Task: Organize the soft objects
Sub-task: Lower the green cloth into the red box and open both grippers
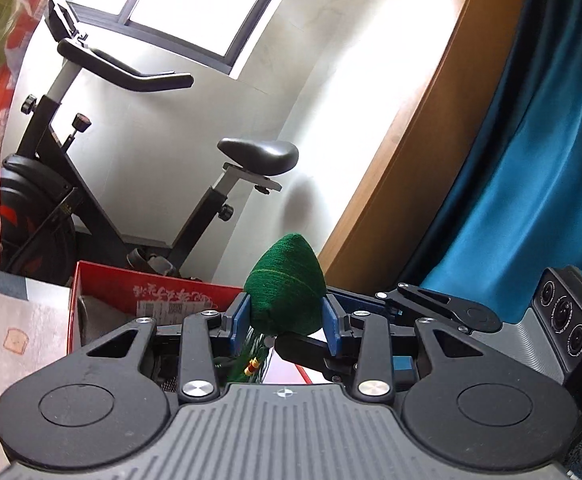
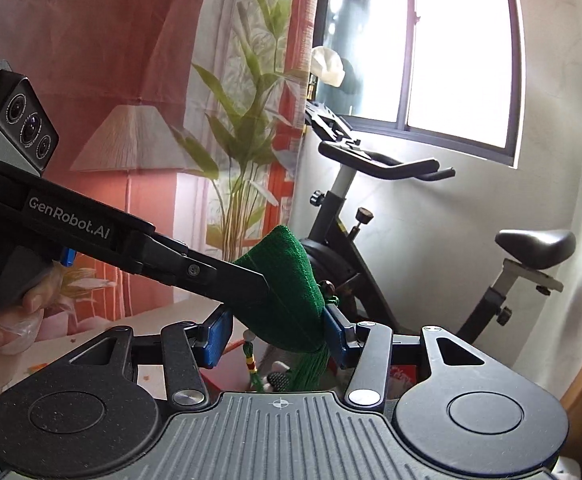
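Observation:
A green knitted cone-shaped pouch (image 1: 287,284) with a beaded tassel (image 1: 251,366) hangs in the air. My left gripper (image 1: 287,320) is shut on it, its blue pads pressing both sides. In the right wrist view the same pouch (image 2: 287,300) sits between the blue pads of my right gripper (image 2: 277,336), which is shut on its lower part, the tassel (image 2: 253,368) dangling below. The left gripper's black finger (image 2: 227,276) reaches in from the left onto the pouch, and a person's hand (image 2: 3,320) holds its handle.
A red cardboard box (image 1: 151,292) stands open below, by a pale patterned surface (image 1: 15,340). Behind stands an exercise bike (image 1: 91,200), also in the right wrist view (image 2: 371,220). A blue curtain (image 1: 531,160) and a wooden frame (image 1: 411,140) are to the right, with a leaf-print curtain (image 2: 243,120) on the left.

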The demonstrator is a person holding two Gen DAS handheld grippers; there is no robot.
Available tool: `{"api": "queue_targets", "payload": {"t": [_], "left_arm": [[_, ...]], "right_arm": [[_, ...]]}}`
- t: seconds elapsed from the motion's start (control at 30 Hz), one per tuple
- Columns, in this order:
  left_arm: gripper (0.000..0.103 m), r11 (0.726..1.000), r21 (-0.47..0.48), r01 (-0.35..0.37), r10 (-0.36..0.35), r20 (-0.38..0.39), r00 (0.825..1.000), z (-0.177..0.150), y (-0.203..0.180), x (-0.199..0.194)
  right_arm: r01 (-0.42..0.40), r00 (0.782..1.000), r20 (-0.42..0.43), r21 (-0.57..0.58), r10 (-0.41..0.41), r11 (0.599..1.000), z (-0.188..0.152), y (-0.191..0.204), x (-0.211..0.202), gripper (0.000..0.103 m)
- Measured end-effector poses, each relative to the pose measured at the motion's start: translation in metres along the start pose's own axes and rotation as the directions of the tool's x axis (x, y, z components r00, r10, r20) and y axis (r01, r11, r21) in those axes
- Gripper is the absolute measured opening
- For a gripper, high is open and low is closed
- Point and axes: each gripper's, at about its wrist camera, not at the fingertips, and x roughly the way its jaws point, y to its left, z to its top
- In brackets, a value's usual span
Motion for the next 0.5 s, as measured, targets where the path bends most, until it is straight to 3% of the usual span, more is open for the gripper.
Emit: {"api": "queue_targets", "payload": {"t": [0.2, 0.5], "left_arm": [[0.039, 1.000, 0.015, 0.008, -0.008, -0.003, 1.000, 0.022, 0.005, 0.030], [0.039, 0.999, 0.041, 0.004, -0.002, -0.043, 0.999, 0.026, 0.012, 0.078]], "right_arm": [[0.036, 0.999, 0.001, -0.040, -0.036, 0.999, 0.010, -0.023, 0.027, 0.047], [0.062, 0.997, -0.041, -0.026, -0.063, 0.998, -0.012, -0.063, 0.060, 0.047]]}}
